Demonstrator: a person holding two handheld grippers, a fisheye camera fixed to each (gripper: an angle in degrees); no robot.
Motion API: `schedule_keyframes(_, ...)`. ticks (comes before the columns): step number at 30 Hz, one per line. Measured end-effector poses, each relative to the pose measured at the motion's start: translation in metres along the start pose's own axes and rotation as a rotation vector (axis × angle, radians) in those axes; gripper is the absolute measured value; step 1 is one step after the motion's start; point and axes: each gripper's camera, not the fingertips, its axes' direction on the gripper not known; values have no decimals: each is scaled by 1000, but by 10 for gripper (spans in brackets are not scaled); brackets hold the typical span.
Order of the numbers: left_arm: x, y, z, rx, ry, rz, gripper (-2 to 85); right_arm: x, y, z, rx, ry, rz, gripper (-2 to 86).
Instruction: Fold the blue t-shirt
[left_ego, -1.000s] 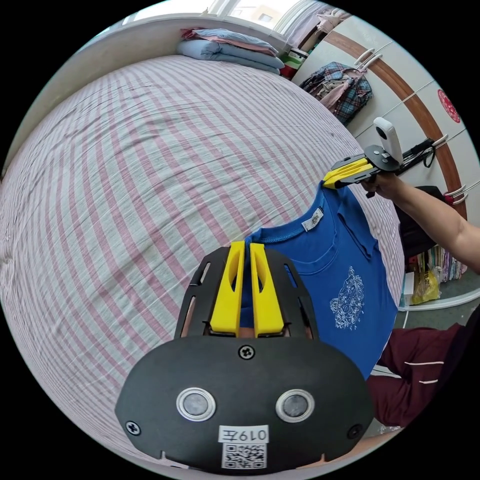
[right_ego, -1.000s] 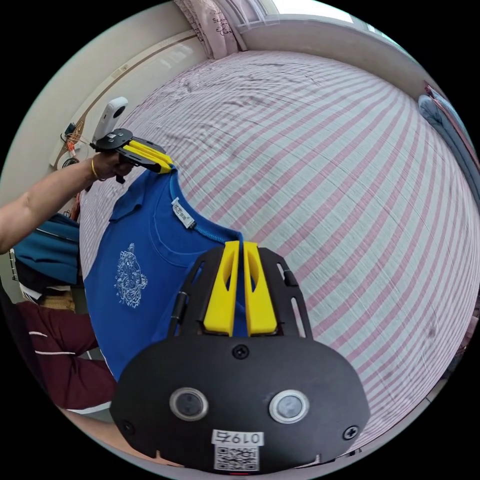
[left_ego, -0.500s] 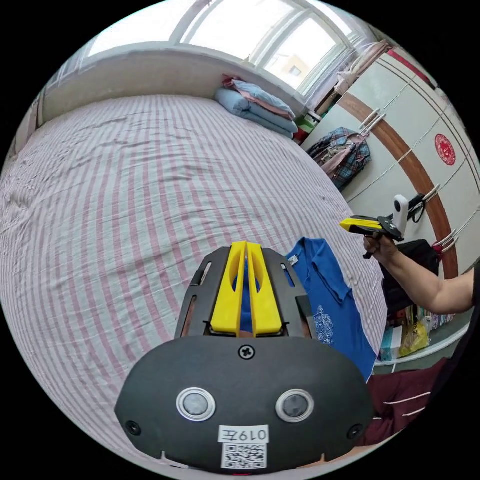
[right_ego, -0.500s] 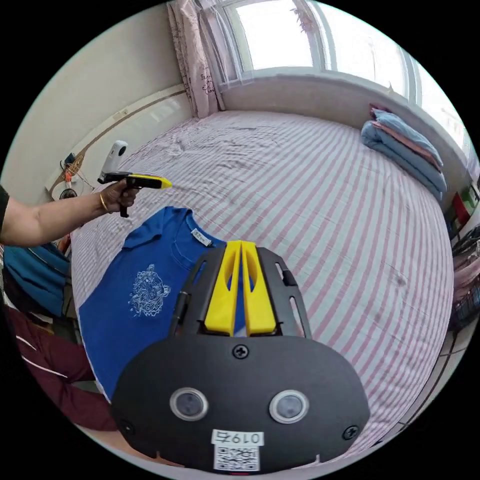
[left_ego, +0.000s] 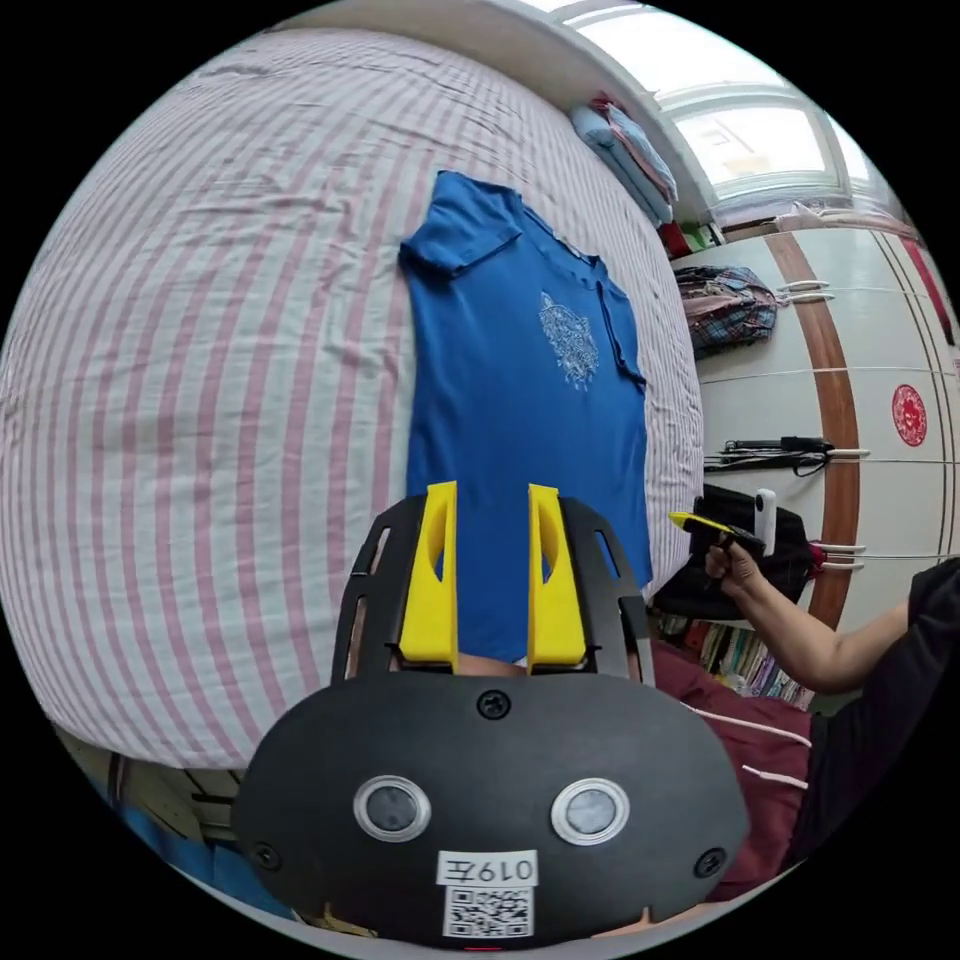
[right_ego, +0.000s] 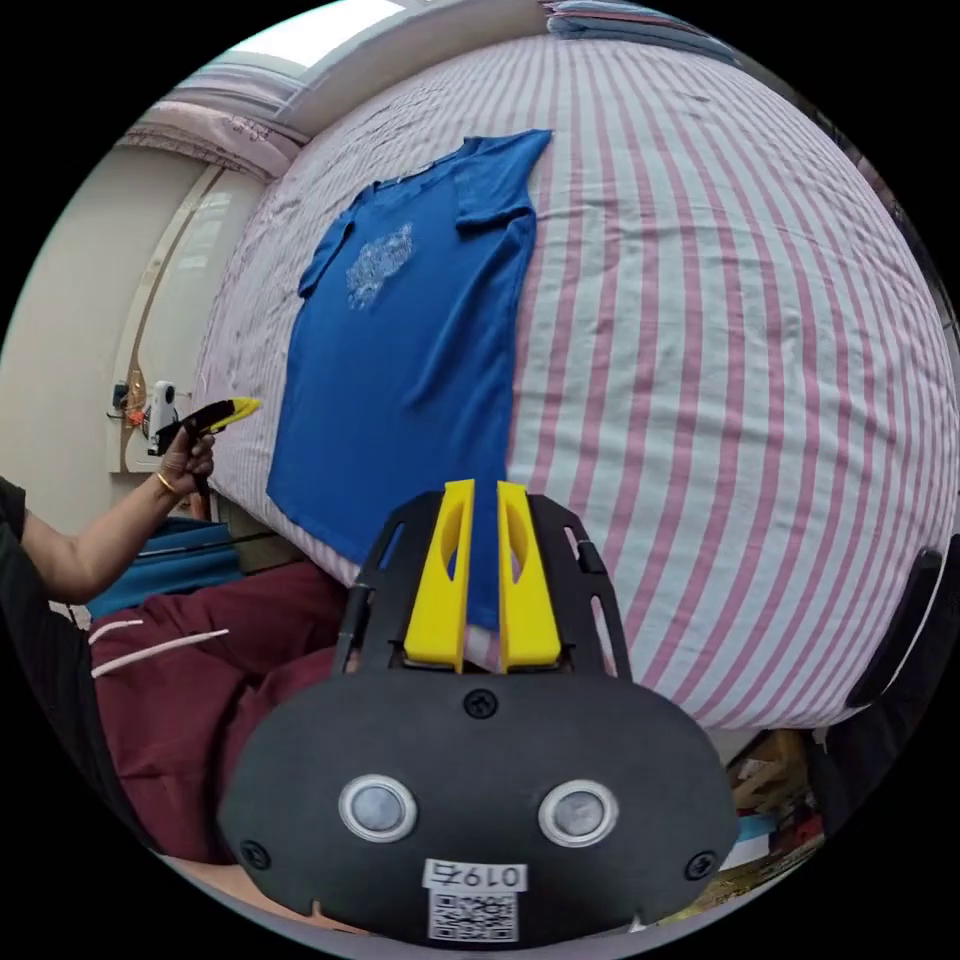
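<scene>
blue t-shirt (left_ego: 520, 400) flat on striped bed (left_ego: 200, 350) (print up) | left gripper (left_ego: 491, 500) jaws apart | right gripper (right_ego: 485, 495) jaws slightly parted, empty

Bright, even daylight in both views, coming from the window (left_ego: 760, 150), which is blown out to near white w/ no detail. Soft light, hardly any hard shadows; faint shading in the creases of the bed (left_ego: 200, 350) sheet. Colours clean, the shirt (left_ego: 520, 400) sharp & saturated. Strong fisheye: stripes bow outward, edges squeezed, black corners round the circle. No motion blur. Gripper housings up close look a bit soft, matt, slight glare on the metal discs.
</scene>
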Motion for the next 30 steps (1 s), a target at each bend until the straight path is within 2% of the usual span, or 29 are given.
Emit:
schedule_keyframes(2, -10, 19, 1, -27, -50, -15, 76, -5, 15, 13, -51, 58, -25, 26)
schedule_keyframes(4, -17, 33, 6, -65, -123, 0, 70, -6, 21, 18, -34, 29, -4, 19)
schedule_keyframes(9, -7, 30, 10, 74, -138, 75, 49, -19, -15, 0, 238, 187, 26, 0)
schedule_keyframes(12, 5, 15, 27, 116, -159, 121, 36, -15, -48, 4, 280, 222, 61, -4)
schedule_keyframes(15, 1, -2, 38, 188, -185, 64, 22, -1, -69, 4, 322, 190, 139, -5)
schedule_keyframes(18, -13, -14, 40, 256, -132, 8, 14, 13, -80, -2, 372, 123, 191, -5)
schedule_keyframes(27, -42, -17, 54, 235, -134, 13, 11, 25, -72, 8, 288, 73, 105, 0)
schedule_keyframes(30, -50, -12, 59, 229, -134, -4, 12, 31, -59, 0, 338, 45, 135, 10)
